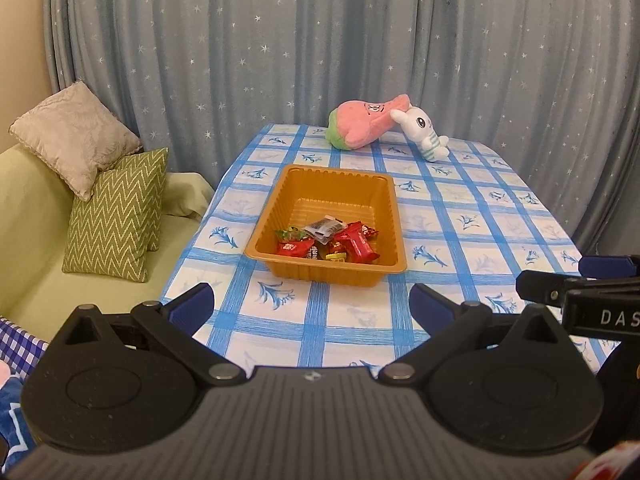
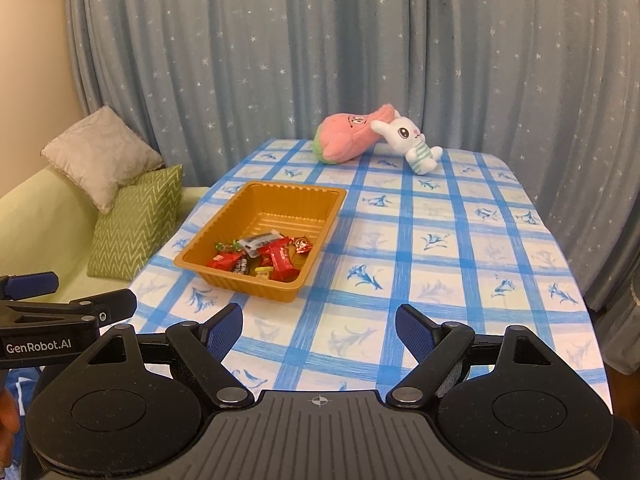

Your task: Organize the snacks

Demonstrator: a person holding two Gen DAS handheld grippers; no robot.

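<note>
A shallow orange plastic tray [image 1: 280, 200] sat on a table with a blue and white checked cloth [image 1: 460, 240]. All the small wrapped snacks [image 1: 332, 242] lay inside the tray, bunched at its near end. Most wrappers were red, one was clear with dark print, and one was green. The far end of the tray was bare.

The left gripper [image 1: 312, 304] hung over the near edge of the table with its blue pads spread wide apart. Nothing was between them. The right gripper [image 2: 319, 330] hung just beside it, to the right of the tray. Its pads were spread wide too, and it held nothing.

At the far end of the table a pink plush toy with a green end [image 1: 362, 126] lay on its side. A white plush bunny in a striped shirt [image 1: 424, 132] leaned against it. A light green sofa [image 1: 32, 216] stood to the left with a beige cushion [image 1: 72, 136] and a green zigzag cushion [image 1: 116, 216]. A grey-blue curtain with little stars [image 1: 320, 40] hung behind.
</note>
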